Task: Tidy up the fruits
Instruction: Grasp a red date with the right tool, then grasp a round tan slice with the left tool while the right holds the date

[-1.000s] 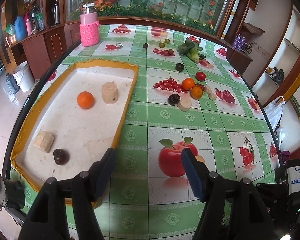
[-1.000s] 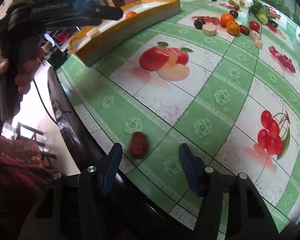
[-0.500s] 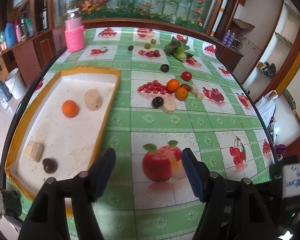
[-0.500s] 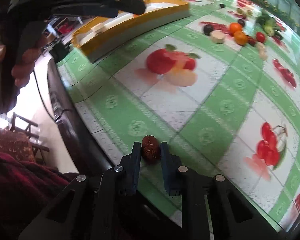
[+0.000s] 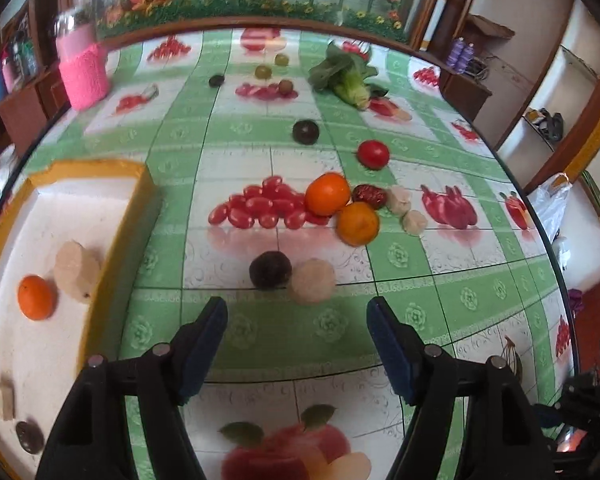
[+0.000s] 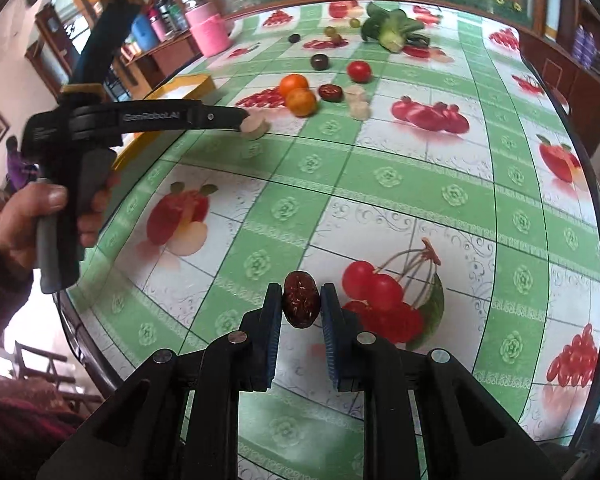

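Note:
My right gripper (image 6: 300,304) is shut on a dark red date (image 6: 300,299) and holds it above the fruit-print tablecloth. My left gripper (image 5: 296,312) is open and empty, just short of a dark plum (image 5: 270,270) and a pale round slice (image 5: 312,282). Behind them lie two oranges (image 5: 327,194), a second date (image 5: 369,195), a tomato (image 5: 373,154) and pale chunks (image 5: 414,222). The yellow-rimmed tray (image 5: 112,240) at the left holds an orange (image 5: 36,297), a pale slice (image 5: 76,270), a cube and a dark fruit. The left gripper also shows in the right wrist view (image 6: 242,120).
A pink knit-covered jar (image 5: 83,72) stands at the back left. Leafy greens (image 5: 346,74), small green fruits (image 5: 263,71) and another dark plum (image 5: 305,132) lie toward the back. The round table edge (image 6: 80,332) curves close on the left, with a chair beyond.
My right gripper has closed on the date and lifted it off the cloth, swinging toward the table's middle. My left gripper has moved forward from beside the tray toward the plum and slice.

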The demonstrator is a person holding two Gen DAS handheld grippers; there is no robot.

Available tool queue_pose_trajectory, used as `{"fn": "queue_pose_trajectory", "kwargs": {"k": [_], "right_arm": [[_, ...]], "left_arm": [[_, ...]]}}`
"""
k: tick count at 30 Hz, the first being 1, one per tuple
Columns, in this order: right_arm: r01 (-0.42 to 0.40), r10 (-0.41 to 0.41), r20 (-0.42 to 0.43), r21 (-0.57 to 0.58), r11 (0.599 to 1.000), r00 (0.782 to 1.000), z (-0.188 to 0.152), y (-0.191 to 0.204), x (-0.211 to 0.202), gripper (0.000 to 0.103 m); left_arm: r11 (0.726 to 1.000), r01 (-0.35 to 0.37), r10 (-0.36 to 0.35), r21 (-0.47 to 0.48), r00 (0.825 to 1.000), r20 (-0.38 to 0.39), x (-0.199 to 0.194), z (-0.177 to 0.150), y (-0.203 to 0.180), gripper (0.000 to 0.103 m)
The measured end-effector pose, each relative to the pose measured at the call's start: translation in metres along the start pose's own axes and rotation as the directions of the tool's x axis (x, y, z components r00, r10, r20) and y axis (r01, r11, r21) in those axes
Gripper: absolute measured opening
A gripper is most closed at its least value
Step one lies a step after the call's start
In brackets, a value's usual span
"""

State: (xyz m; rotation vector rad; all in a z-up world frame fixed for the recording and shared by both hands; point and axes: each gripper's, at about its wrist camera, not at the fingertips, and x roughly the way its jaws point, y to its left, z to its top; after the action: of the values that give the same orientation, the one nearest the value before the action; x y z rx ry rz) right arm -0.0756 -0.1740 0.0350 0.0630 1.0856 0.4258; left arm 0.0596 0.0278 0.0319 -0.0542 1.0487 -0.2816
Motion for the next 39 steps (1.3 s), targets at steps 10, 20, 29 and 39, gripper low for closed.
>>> {"fn": "queue_pose_trajectory", "kwargs": {"k": [10,20,29,39], "right_arm": [[-0.021,0.021,-0.005,0.023,1.000,1.000,0.005,-0.010,0.008,0.019],[-0.048,0.049,-0.012,0.032,0.998,0.999,0.005,-0.016,0.015,0.019],[-0.027,0.026,0.013,0.038,0.999,1.000,0.007,-0.018,0.010,0.019],[-0.003,0.003,0.050,0.011,1.000,0.999,0.033,-0.006,0.005,0.019]], "left_arm": [[0.999,0.044,-0.044,0.025,0.999,-0.010,0.029,0.004,-0.022,0.059],[0.995,-0.016,0.010,0.103,0.999,0.054,0.032,0.007,-0.020,0.030],[0.990,0.110,-0.114,0.085,0.992,0.050,-0.001,-0.015,-0.030,0.030],[0.986,0.160,-0.164,0.041,0.979,0.117,-0.058,-0.040,-0.013,0.030]]}}
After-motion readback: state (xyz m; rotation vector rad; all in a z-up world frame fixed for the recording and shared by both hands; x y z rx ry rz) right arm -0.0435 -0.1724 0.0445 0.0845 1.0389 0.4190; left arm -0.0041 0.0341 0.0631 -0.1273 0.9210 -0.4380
